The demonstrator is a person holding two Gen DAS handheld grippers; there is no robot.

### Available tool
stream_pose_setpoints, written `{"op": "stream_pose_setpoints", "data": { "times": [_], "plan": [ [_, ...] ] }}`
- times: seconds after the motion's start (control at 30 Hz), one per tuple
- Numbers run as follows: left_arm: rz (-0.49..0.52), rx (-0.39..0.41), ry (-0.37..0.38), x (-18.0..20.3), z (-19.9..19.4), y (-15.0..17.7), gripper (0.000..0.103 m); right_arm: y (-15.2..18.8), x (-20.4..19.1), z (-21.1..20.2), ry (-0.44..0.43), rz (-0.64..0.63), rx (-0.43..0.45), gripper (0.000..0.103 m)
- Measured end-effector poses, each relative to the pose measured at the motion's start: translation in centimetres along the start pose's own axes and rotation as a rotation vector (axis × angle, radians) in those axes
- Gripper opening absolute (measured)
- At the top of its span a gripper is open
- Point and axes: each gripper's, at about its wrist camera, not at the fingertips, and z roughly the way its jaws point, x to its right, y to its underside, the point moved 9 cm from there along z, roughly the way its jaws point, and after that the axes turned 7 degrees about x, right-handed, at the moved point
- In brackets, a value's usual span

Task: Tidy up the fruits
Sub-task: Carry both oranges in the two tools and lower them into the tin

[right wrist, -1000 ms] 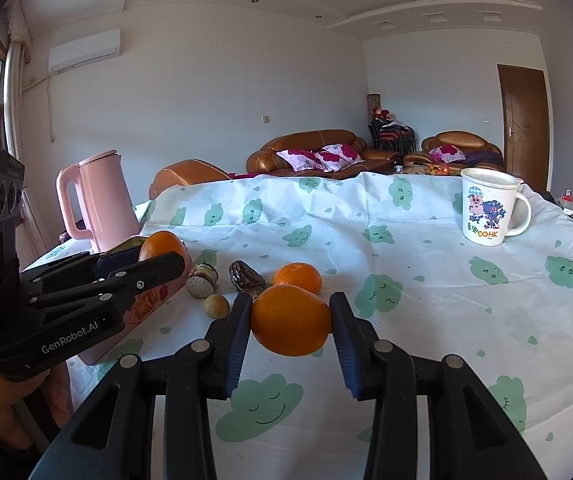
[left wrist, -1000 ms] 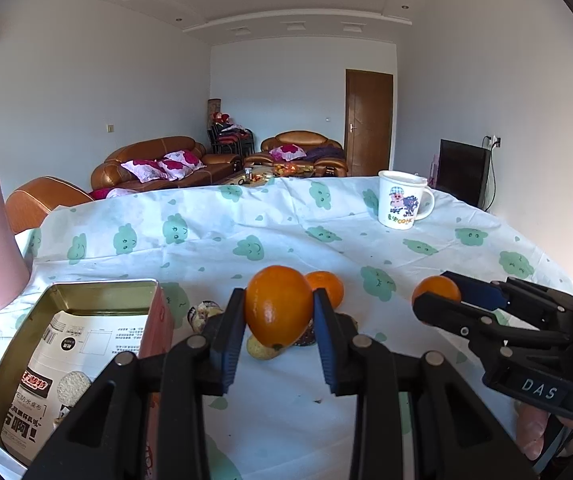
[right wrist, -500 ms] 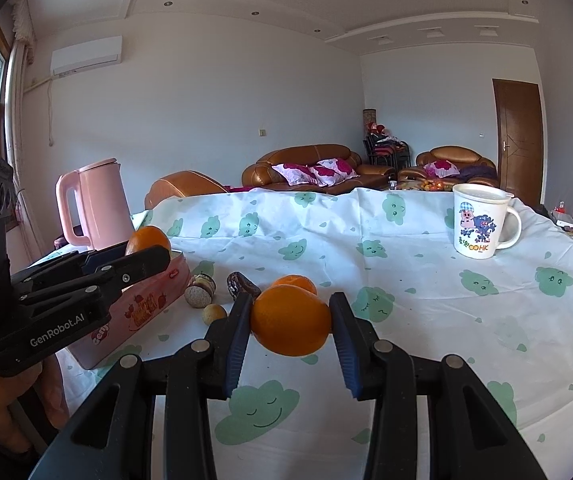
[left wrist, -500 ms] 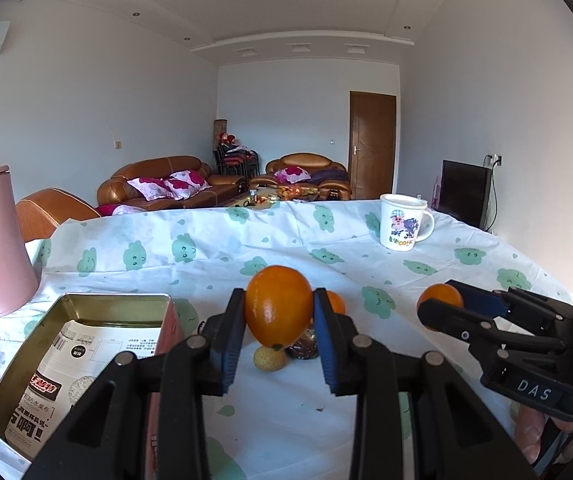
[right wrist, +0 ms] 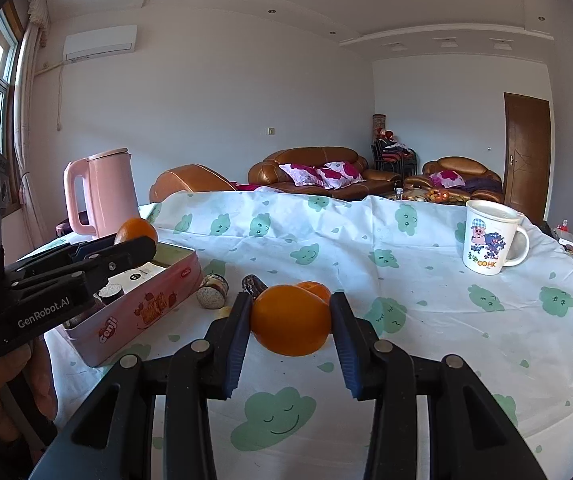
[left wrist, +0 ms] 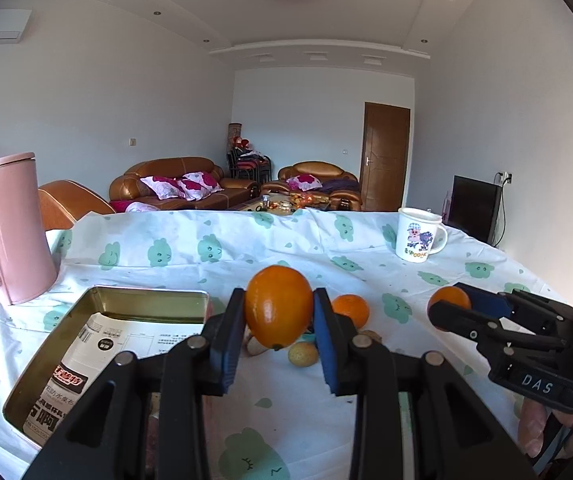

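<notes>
Shifted leftward since earlier, the left hand-held gripper [left wrist: 278, 332] clamps a round orange fruit [left wrist: 278, 306] at frame centre beside the open pink "Genji" metal tin [right wrist: 138, 312]; the right hand-held gripper [right wrist: 290, 332], near "GenRobot.AI" lettering, clamps another orange [right wrist: 290, 326] above the desk [right wrist: 446, 320].

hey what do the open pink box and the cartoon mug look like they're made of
Pink box: likely thin painted metal; its bare inside walls shine like brass and the rim is rolled. Cartoon mug: probably glazed ceramic, glossy white with a printed picture, though enamel or plastic can't be ruled out.
</notes>
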Motion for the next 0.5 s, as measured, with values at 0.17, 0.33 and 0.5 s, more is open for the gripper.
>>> {"op": "stream_pose_setpoints", "data": {
  "times": [0.17,0.33,0.5],
  "plan": [
    [-0.041,-0.014,-0.061,-3.7,-0.9,-0.2,0.035,-1.6,-2.5,1.1,-0.049,-0.022,0.0,0.042],
    [-0.059,-0.019,-0.129,-7.6,-2.1,-0.6,0.035,-3.1,-6.4,3.0,-0.118,-0.064,-0.009,0.042],
    [-0.07,-0.054,-0.177,-10.8,-2.5,-0.3,0.035,-3.6,-10.3,5.6,-0.186,-0.085,-0.041,0.042]
  ]
}}
